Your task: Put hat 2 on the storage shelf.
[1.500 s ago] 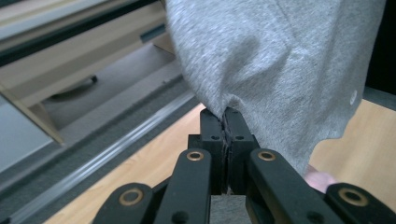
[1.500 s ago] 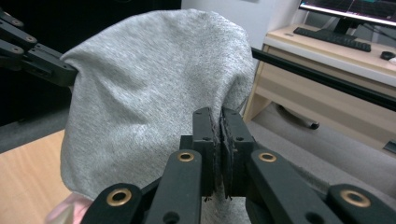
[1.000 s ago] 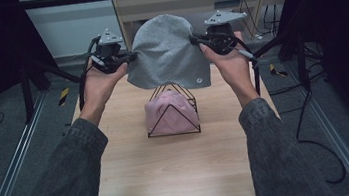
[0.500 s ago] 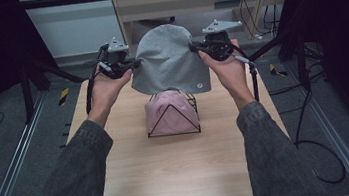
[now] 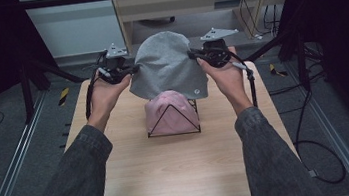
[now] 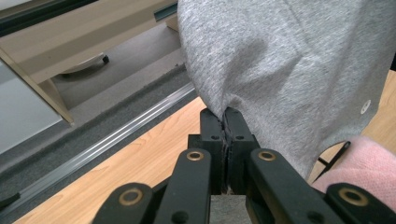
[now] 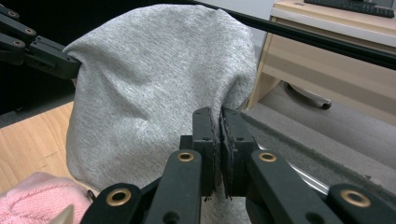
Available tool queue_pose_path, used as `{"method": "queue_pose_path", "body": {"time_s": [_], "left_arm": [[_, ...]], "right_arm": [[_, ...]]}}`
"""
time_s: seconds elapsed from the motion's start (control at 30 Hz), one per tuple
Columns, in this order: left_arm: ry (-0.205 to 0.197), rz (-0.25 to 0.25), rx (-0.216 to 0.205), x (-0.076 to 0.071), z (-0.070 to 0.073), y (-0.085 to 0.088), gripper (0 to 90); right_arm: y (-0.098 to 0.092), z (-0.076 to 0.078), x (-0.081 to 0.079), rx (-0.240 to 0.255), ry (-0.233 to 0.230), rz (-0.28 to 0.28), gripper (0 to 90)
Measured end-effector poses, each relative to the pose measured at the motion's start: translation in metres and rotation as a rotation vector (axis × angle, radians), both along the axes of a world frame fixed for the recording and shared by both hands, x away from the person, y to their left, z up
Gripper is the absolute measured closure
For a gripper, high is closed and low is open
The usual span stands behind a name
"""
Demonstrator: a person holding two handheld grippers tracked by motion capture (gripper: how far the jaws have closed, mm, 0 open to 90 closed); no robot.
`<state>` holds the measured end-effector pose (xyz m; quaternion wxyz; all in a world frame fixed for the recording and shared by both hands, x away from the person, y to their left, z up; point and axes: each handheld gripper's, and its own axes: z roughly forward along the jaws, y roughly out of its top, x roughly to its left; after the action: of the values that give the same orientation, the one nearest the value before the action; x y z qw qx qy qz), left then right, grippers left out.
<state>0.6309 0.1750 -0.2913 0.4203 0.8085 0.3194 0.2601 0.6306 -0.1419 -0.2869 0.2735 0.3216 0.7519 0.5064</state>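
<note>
A grey knit beanie [image 5: 168, 68] hangs stretched between my two grippers above a black wire stand [image 5: 172, 121] that carries a pink knitted hat [image 5: 166, 111]. The beanie's lower hem overlaps the top of the pink hat. My left gripper [image 5: 131, 71] is shut on the beanie's left edge [image 6: 219, 105]; its jaws [image 6: 225, 119] pinch the fabric. On the opposite edge [image 7: 224, 100] my right gripper [image 5: 192, 54] is shut, its jaws [image 7: 218, 121] clamping the cloth. In the right gripper view the left gripper [image 7: 51, 58] grips the far side, and the pink hat [image 7: 42, 198] shows at bottom left.
The wooden table [image 5: 172, 179] has bare room in front of the stand. A light wooden cabinet [image 5: 192, 10] stands behind the table. Metal rails [image 5: 11, 183] run along both sides, with cables [image 5: 321, 160] on the floor at right.
Both hands have come down and toward the near side, bringing the grey beanie lower so its hem now overlaps the pink hat on the stand.
</note>
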Motion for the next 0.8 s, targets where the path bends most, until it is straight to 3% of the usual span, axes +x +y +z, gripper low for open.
{"method": "queue_pose_path", "body": {"time_s": [0.47,0.8], "left_arm": [[0.021,0.01,-0.026,-0.006,-0.02,0.001,88.7],[0.037,0.005,-0.01,-0.012,-0.037,-0.001,88.7]], "right_arm": [[0.002,-0.022,-0.002,0.006,0.031,0.001,85.8],[0.001,-0.035,-0.008,-0.008,0.043,0.002,85.8]]}}
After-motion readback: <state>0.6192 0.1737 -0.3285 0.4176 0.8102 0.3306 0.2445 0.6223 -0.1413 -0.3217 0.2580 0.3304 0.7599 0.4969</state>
